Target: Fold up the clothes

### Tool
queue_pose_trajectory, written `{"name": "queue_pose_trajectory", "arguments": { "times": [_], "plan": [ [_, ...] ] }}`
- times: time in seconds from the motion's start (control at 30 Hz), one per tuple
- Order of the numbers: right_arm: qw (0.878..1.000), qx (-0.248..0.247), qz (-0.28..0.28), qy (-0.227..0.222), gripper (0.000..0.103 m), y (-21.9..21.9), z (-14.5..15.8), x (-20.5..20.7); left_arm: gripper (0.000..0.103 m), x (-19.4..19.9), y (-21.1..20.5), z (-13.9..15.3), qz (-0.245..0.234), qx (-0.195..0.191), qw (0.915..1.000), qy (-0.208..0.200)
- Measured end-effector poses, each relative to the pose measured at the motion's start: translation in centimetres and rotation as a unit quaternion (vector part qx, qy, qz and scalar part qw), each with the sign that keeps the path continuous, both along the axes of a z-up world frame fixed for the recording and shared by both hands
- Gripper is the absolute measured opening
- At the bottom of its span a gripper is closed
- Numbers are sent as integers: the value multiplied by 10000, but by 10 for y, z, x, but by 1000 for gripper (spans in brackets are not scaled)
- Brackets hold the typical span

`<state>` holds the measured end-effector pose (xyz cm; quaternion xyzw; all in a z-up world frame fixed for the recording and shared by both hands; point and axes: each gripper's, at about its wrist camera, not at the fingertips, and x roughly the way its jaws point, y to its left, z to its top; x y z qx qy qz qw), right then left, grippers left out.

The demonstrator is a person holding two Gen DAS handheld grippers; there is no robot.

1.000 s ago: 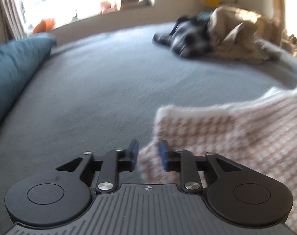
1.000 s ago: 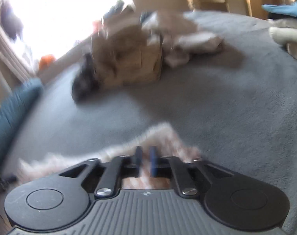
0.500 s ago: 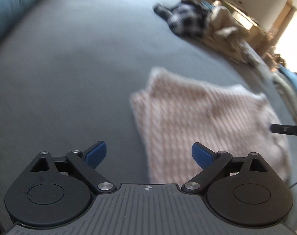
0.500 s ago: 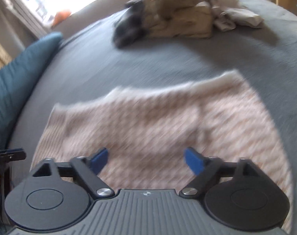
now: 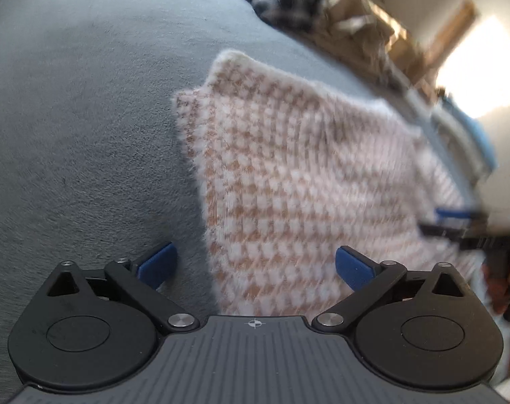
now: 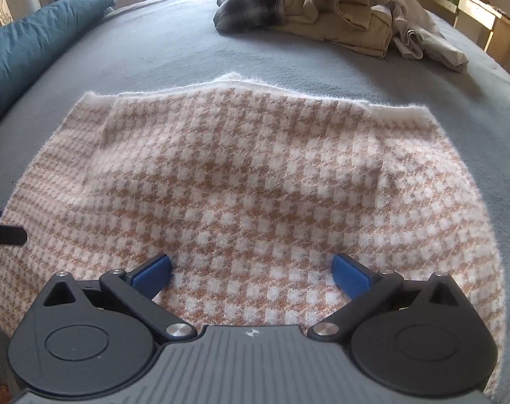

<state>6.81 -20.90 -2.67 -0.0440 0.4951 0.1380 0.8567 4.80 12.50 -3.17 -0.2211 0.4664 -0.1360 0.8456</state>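
Two grippers hung over a folded pink-and-tan checked knit (image 6: pixel 255 181) lying flat on the grey bed (image 6: pixel 174 50). In the right wrist view its long axis ran left to right, with the white-trimmed edge on the far side, toward a heap of clothes (image 6: pixel 322 10). The right gripper (image 6: pixel 251 272) was above the near middle, the left gripper (image 5: pixel 253 264) above the knit's left edge. Both had just been opening and their jaws stood wide apart, gripping nothing. A teal pillow (image 6: pixel 29 43) lay at the left.
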Motion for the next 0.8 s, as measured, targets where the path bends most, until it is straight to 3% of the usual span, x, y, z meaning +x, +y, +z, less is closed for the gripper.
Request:
{"name": "queue_pose_trajectory", "arguments": {
  "times": [0.1,0.17,0.33,0.43,0.6,0.8],
  "plan": [
    [10000,-3,-42,1,103,1,0,0,101,7,10,-4,341,-709,9968,-126],
    [10000,6,-70,-22,103,1,-1,-2,97,15,14,-5,472,-884,9945,-298],
    [9999,30,-104,-37,103,0,0,-2,86,35,11,-8,409,-988,9936,-355],
    [9999,56,-91,-46,103,-1,0,-2,71,22,10,-9,109,-1180,9929,-138],
    [9999,98,-98,-94,103,-1,-2,-3,55,-13,10,-17,227,-1326,9909,-95],
    [9998,132,-82,-154,103,0,-2,-4,26,-21,-3,0,396,-976,9941,-256]
  ]
}}
